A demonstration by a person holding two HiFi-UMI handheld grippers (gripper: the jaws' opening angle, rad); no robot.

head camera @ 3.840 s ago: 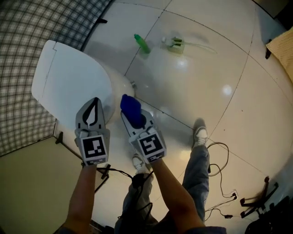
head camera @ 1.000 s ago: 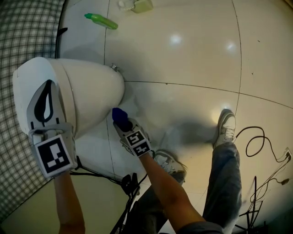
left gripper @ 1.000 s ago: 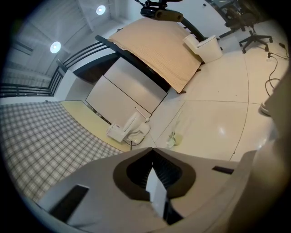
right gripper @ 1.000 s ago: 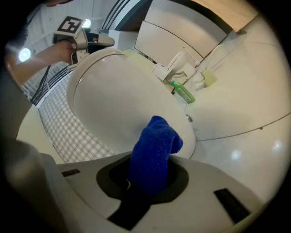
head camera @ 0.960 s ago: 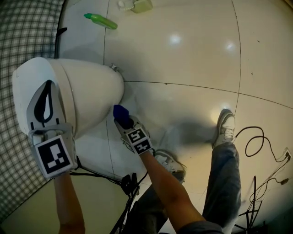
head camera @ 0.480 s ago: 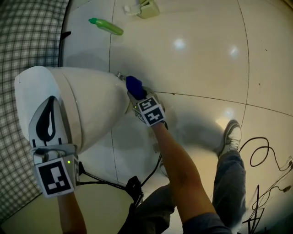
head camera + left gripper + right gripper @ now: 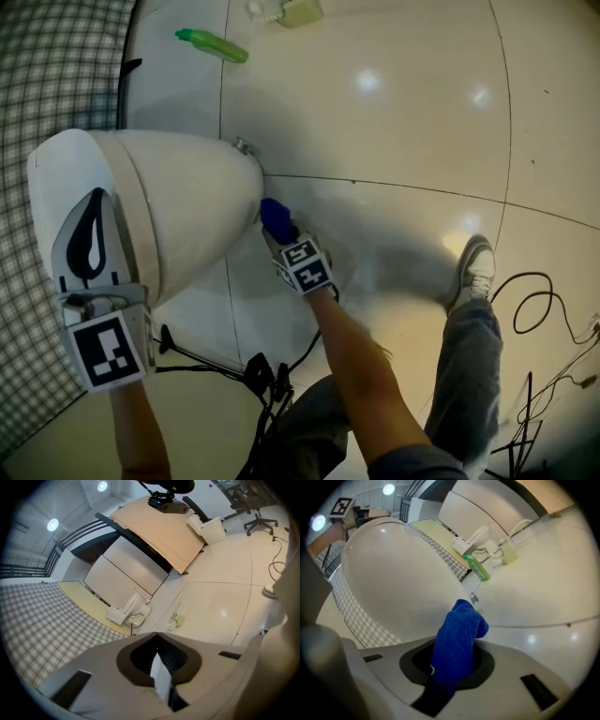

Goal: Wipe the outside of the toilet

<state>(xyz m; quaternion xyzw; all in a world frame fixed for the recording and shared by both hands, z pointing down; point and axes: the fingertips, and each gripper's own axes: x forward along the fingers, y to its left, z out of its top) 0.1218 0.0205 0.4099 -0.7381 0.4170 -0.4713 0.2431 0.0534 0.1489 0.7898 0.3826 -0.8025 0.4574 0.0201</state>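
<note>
Glossy pale tiles cover the floor. Right gripper (image 7: 278, 232) is clamped on a blue cloth (image 7: 273, 215), touching or just beside the lower front curve of the toilet (image 7: 187, 202). Wiping looks under way; the next move calls for sweeping along the bowl. Left gripper (image 7: 93, 199), jaws together and empty, hovers over the toilet's back end. Well apart, a green bottle (image 7: 212, 45) lies sideways near a holder (image 7: 300, 11) that seems to hold a white-handled brush.

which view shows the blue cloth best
The right gripper view: the blue cloth fills its middle, clamped in the right gripper and standing up beside the toilet. The head view shows only a small blue tip; the left gripper view shows none of it.
</note>
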